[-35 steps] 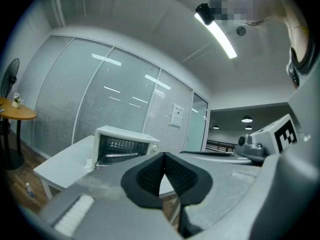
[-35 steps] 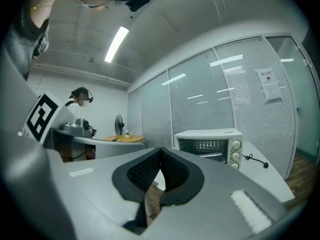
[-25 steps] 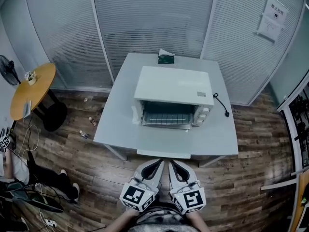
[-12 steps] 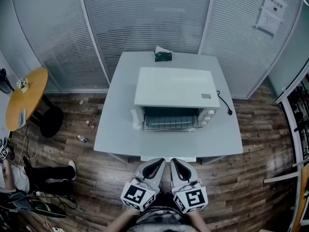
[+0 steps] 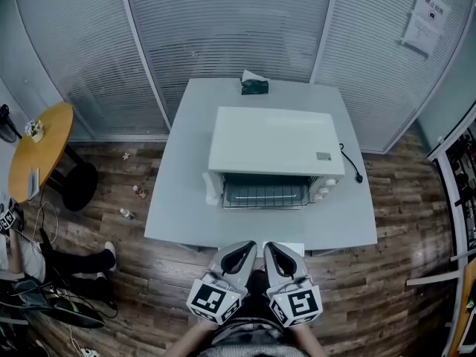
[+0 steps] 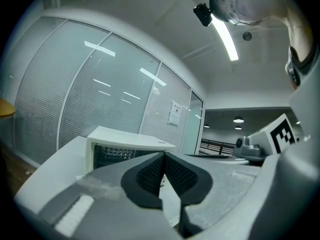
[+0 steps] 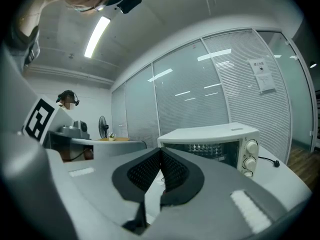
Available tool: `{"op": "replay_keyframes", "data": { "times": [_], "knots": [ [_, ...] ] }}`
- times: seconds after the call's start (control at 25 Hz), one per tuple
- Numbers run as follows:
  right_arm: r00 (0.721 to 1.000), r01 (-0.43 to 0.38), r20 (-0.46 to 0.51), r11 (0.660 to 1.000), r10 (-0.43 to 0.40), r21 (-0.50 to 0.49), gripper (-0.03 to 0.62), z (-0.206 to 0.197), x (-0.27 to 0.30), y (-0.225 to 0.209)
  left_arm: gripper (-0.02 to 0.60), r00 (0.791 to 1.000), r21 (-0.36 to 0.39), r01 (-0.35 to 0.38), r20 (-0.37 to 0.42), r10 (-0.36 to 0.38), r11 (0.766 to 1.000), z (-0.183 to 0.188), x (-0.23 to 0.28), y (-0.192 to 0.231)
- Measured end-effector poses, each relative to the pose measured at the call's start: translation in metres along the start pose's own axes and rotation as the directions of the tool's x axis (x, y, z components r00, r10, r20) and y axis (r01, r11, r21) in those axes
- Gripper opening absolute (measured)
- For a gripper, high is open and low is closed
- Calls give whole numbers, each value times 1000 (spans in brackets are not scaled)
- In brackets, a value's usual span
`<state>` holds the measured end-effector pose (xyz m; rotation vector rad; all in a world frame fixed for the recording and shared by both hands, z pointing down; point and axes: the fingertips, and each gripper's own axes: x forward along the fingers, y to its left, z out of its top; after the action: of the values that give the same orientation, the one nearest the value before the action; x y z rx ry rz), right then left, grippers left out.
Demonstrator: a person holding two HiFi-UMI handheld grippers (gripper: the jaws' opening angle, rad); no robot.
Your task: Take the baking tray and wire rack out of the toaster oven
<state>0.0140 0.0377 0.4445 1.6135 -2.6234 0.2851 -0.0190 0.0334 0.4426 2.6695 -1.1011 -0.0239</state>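
Note:
A white toaster oven [image 5: 271,141] stands on the grey table [image 5: 182,192], its front open toward me. Inside the opening a wire rack [image 5: 265,194] shows; I cannot make out a tray apart from it. The oven [image 6: 125,149] also shows in the left gripper view, and the oven [image 7: 212,143] with its knobs [image 7: 248,156] in the right gripper view. My left gripper [image 5: 248,248] and right gripper [image 5: 268,248] are side by side just short of the table's near edge, both shut and empty, well away from the oven.
A dark green box [image 5: 254,86] sits at the table's far edge. The oven's black cord [image 5: 352,166] trails on the right. A round wooden table [image 5: 37,151] stands at left, with cables and a person's legs [image 5: 71,262] on the wooden floor. Blind-covered glass walls stand behind.
The view and both grippers have advanced toward the table; the oven sits lower and nearer in the head view, and the gripper tips now reach the table's near edge.

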Motion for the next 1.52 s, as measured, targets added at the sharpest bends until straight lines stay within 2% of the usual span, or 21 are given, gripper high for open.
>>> {"op": "replay_keyframes", "data": {
  "times": [0.44,0.72,0.88,1.12,1.52],
  "knots": [
    [996,-83,17,996,83,6,2,32,56,-56,3,998,23,-59,-8,59,998,27,74,37],
    [994,-110,32,993,109,39,2,37,68,-84,3,996,11,-92,-7,92,996,24,100,45],
    [994,-111,9,994,111,4,2,28,72,-97,3,993,12,-114,-17,115,993,16,109,48],
    [995,-90,-52,996,91,13,3,3,79,-113,3,989,-5,-142,-52,142,990,3,114,62],
    [982,-16,-187,996,31,85,3,-44,92,-126,3,976,-115,-153,-172,132,982,-41,111,102]
  ]
}}
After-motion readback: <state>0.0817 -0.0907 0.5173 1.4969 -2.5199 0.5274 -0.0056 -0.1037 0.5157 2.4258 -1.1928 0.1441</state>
